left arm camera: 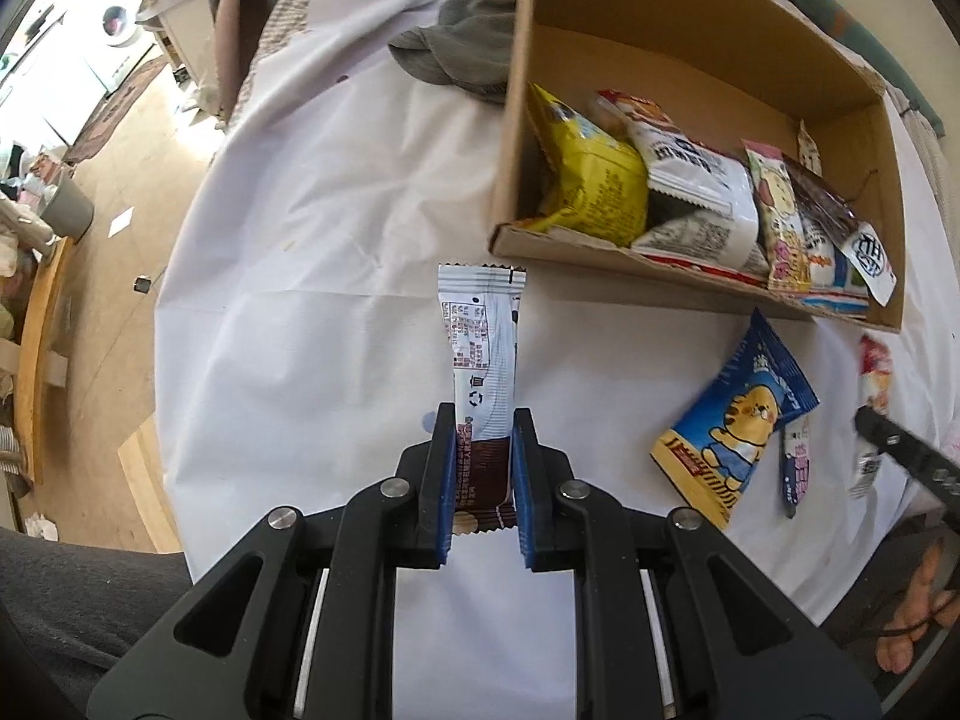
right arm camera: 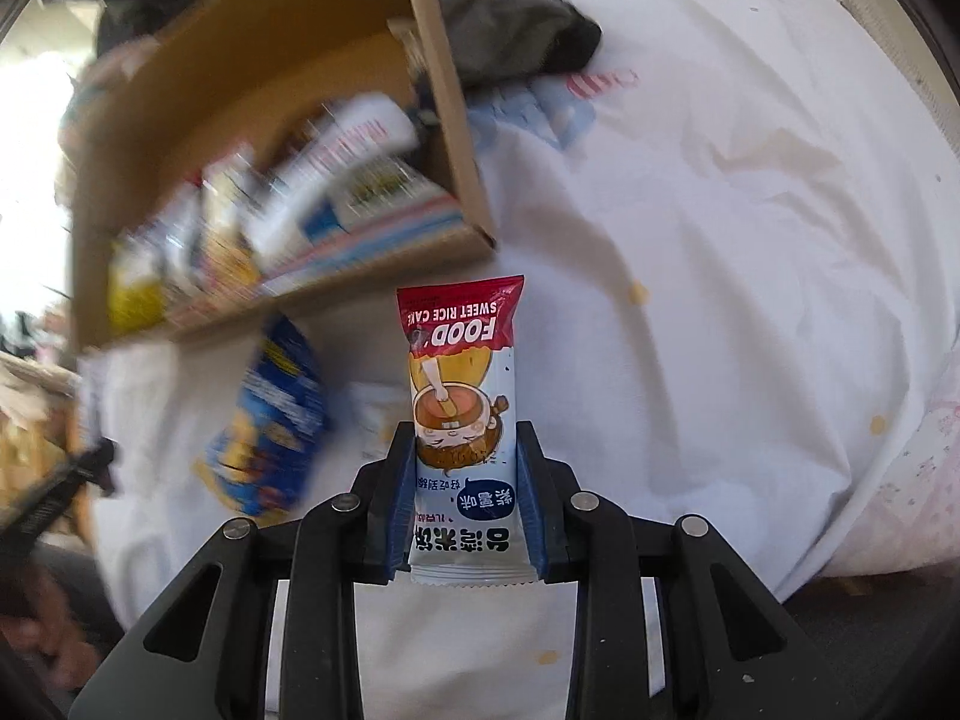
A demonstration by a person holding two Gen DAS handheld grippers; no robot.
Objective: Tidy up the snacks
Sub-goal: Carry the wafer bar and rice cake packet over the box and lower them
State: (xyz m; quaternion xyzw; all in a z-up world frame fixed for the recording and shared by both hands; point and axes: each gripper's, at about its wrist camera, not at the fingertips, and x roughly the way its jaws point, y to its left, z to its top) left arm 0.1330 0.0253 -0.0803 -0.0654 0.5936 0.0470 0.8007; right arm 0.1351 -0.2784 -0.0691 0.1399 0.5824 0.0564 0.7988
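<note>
Left hand-held gripper (left arm camera: 480, 420) clenched on a white-and-brown snack bar (left arm camera: 480, 354) above the white-covered desk (left arm camera: 312, 330), right hand-held gripper (right arm camera: 466, 432) grasping a rice cake packet (right arm camera: 459, 396), cardboard box (left arm camera: 708, 48) held upright snack packets (left arm camera: 690, 198), blue tiger packet (left arm camera: 735, 420) lay just beside the box

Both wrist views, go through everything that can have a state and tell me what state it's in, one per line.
left gripper: shut on white-and-brown snack bar, held off the cloth.
right gripper: shut on sweet rice cake packet, print upside down.
cardboard box: open, partly filled with a row of upright packets.
blue tiger packet: lying flat on the white cloth, outside the box.
grey garment: crumpled beside the box.
</note>
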